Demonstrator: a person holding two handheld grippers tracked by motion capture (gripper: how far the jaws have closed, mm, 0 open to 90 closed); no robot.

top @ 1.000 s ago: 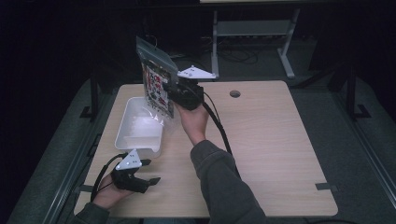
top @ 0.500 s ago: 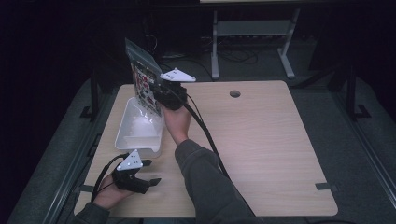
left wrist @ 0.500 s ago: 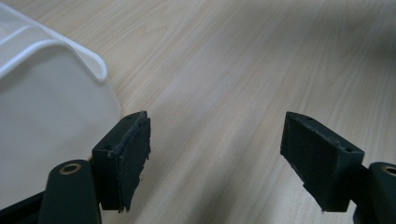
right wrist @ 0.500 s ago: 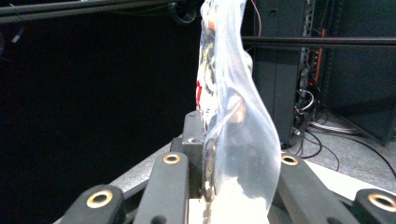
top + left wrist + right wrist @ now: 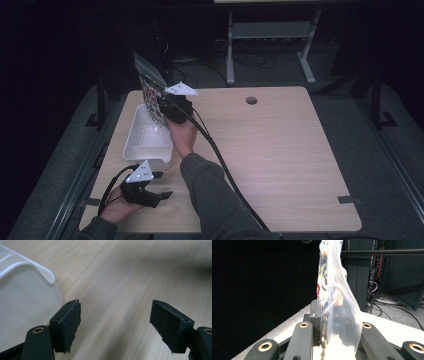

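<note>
The clear plastic packet point(image 5: 150, 87), printed in red and dark on its face, stands upright in the air above the far end of the white tub point(image 5: 131, 145), clear of the tub's rim. The right gripper point(image 5: 161, 106) has its jaws clamped on the packet's lower edge; in the right gripper view the film point(image 5: 337, 312) rises straight up from between them. The tub sits near the left edge of the wooden table point(image 5: 280, 150), and what it holds cannot be made out. The left gripper point(image 5: 160, 185) rests on the table just beside the tub's near corner point(image 5: 30, 287), jaws spread wide and grasping nothing.

Judgement: the step in hand is carrying the packet over the tub. The next move calls for lowering it inside the walls before the right jaws part.
</note>
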